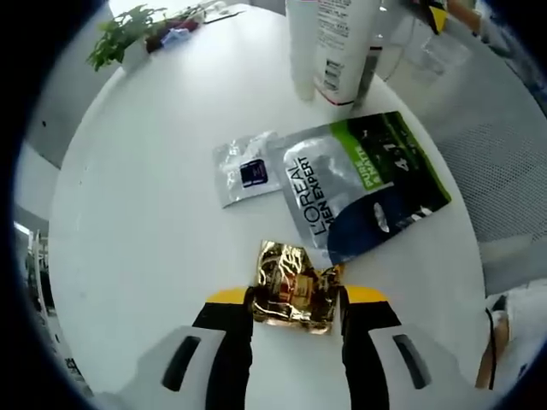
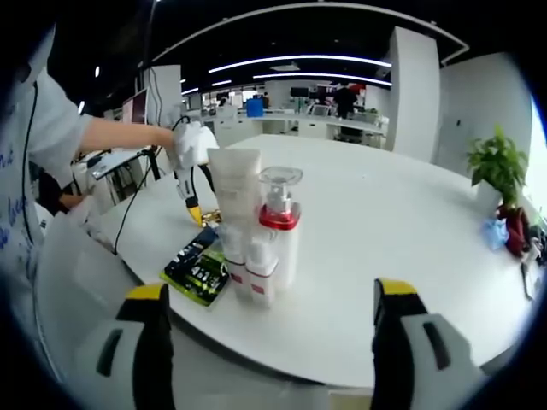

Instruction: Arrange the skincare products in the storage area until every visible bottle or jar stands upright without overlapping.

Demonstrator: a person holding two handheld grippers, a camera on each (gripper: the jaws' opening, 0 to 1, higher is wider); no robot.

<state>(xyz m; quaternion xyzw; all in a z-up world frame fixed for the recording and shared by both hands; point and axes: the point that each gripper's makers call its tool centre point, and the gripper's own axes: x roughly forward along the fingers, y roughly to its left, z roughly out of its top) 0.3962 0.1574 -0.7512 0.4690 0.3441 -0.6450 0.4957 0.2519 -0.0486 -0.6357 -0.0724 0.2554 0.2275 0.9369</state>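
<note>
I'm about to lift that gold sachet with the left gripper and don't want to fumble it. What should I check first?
1. Gold sachet sits between the left gripper jaws: ok.
2. Jaws firmly closed on it: cannot tell; they flank it closely.
3. Sachet free of the L'Oreal pouch: not ok; their edges meet or overlap.
4. Small silver sachet out of the way: ok, it lies apart.
5. Upright bottles undisturbed: ok, standing together.
6. Right gripper free: ok, open and holding nothing.
</note>
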